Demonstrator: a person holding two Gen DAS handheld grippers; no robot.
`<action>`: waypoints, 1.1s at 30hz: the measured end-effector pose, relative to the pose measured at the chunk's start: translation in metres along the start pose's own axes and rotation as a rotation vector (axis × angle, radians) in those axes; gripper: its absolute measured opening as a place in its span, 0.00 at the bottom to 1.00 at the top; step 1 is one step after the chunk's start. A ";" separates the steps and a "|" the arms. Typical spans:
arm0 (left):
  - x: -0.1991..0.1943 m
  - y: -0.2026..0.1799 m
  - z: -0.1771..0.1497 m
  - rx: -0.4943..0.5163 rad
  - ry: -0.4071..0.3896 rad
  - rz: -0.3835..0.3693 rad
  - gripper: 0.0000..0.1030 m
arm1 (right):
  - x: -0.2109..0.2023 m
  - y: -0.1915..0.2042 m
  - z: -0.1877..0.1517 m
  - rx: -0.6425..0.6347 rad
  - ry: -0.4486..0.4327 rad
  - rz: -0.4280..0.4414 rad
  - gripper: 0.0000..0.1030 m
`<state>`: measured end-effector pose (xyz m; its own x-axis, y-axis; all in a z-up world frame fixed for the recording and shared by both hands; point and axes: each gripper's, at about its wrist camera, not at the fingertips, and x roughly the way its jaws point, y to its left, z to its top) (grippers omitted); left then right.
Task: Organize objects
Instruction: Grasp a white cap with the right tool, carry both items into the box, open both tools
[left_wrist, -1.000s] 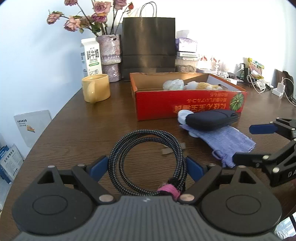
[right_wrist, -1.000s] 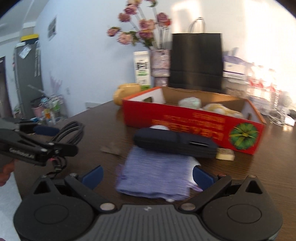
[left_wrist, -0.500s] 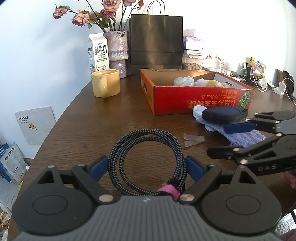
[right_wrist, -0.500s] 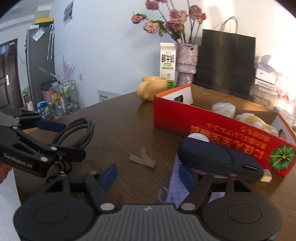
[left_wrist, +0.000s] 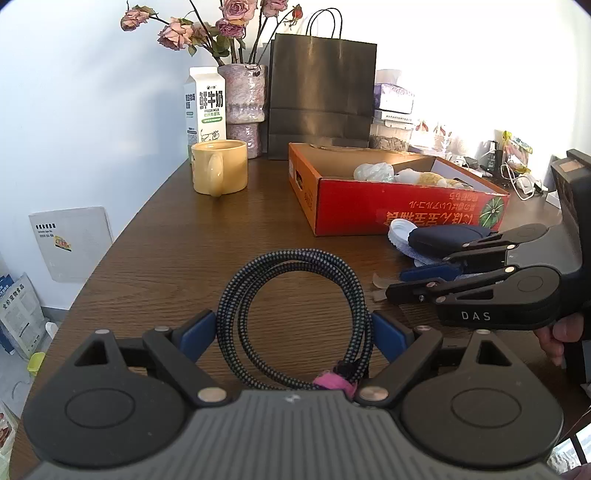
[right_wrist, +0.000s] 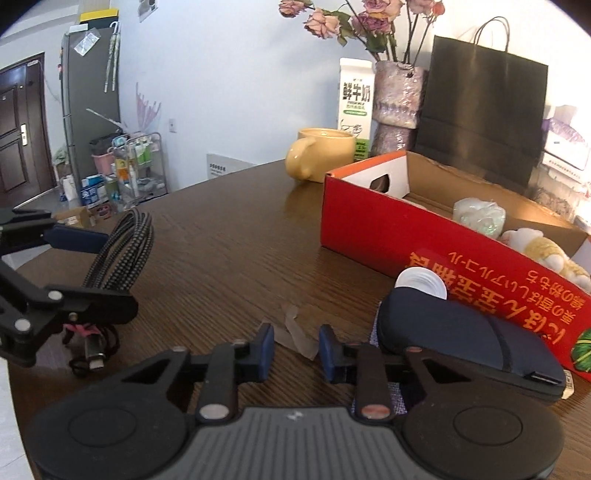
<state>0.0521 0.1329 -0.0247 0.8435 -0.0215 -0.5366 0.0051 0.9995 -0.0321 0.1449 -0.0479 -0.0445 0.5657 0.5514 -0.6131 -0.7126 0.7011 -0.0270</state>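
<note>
I have the coiled braided cable (left_wrist: 291, 317) pinched across its width between the blue pads of my left gripper (left_wrist: 293, 332); the coil hangs low over the brown table (left_wrist: 184, 243) at its near left edge, pink tie at six o'clock of the loop. From my right wrist view the same cable (right_wrist: 122, 251) sits at nine o'clock. My right gripper (right_wrist: 295, 349) has its jaws closing, now narrow, with only a scrap of clear tape (right_wrist: 295, 332) on the table ahead of them; nothing is between the pads. Just at three o'clock of that gripper lies the dark zip case (right_wrist: 461, 339), resting on a purple cloth pouch (right_wrist: 399, 398) with a white lid (right_wrist: 421, 282) at its far end. Behind these, at one o'clock, stands the red cardboard box (right_wrist: 388, 236) holding a pale wrapped item (right_wrist: 478, 216) and a plush toy (right_wrist: 543, 251). Farther back at twelve are the yellow mug (left_wrist: 219, 171), milk carton (left_wrist: 205, 105), vase of dried roses (left_wrist: 243, 96) and black paper bag (left_wrist: 321, 96).
</note>
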 end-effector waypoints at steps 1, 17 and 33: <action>0.000 -0.001 0.000 -0.001 -0.001 0.000 0.88 | 0.000 0.000 -0.001 -0.007 0.000 0.004 0.14; -0.002 -0.011 0.013 -0.022 -0.036 0.013 0.88 | -0.027 -0.005 0.006 0.009 -0.120 0.039 0.04; 0.028 -0.051 0.079 0.005 -0.122 -0.045 0.88 | -0.068 -0.057 0.036 0.042 -0.273 -0.037 0.04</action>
<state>0.1178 0.0834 0.0280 0.9016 -0.0631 -0.4280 0.0466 0.9977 -0.0490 0.1620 -0.1096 0.0274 0.6863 0.6223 -0.3764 -0.6746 0.7381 -0.0096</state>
